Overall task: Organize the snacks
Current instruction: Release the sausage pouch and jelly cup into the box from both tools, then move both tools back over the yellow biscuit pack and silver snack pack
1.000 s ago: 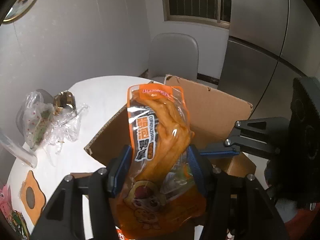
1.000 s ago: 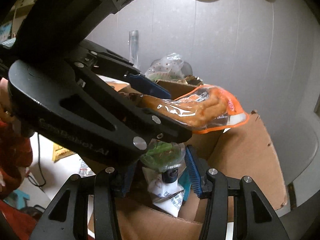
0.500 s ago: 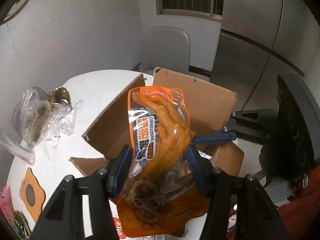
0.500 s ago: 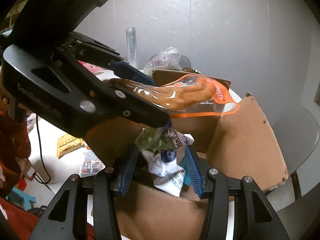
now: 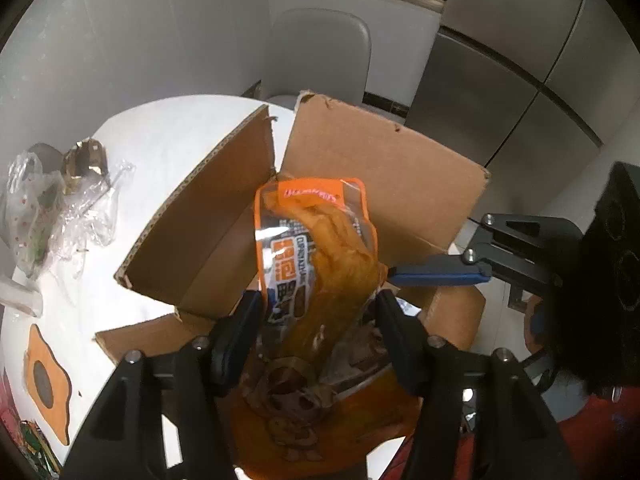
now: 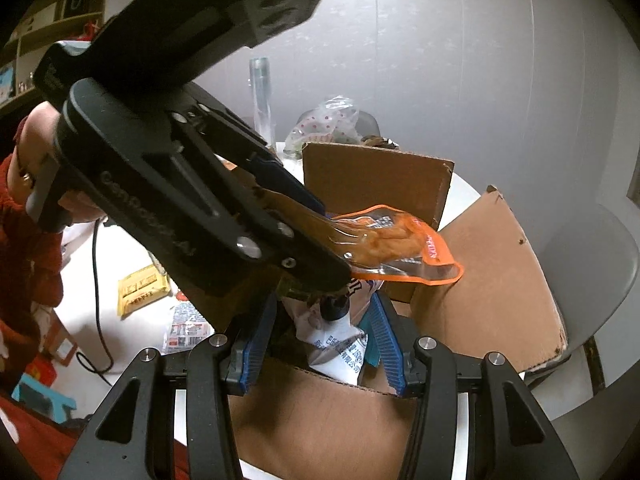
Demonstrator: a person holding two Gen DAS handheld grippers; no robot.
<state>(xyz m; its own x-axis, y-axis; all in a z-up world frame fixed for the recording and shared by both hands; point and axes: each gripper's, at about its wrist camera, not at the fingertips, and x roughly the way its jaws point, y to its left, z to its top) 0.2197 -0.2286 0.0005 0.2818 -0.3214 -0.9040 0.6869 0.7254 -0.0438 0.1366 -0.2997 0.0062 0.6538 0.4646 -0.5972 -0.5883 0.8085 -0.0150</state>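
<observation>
My left gripper [image 5: 318, 312] is shut on an orange snack bag [image 5: 320, 264] and holds it over the open cardboard box [image 5: 384, 168]. In the right wrist view the same bag [image 6: 396, 240] sticks out of the left gripper's fingers [image 6: 280, 176] above the box [image 6: 492, 264]. My right gripper [image 6: 324, 320] holds a white snack pouch with a black cap [image 6: 340, 344] between its blue pads, just over the box's near wall. One right fingertip [image 5: 436, 274] shows in the left wrist view, beside the orange bag.
The box sits on a round white table [image 5: 168, 136]. Clear plastic bags [image 5: 48, 200] and an orange coaster [image 5: 44, 380] lie at its left. A yellow packet [image 6: 140, 288] and a printed packet [image 6: 188, 324] lie on the table. A grey chair [image 5: 320, 52] stands behind.
Both grippers rose and tilted down toward the box opening. The orange bag now points into the box. The white pouch has moved lower, toward the box's near wall.
</observation>
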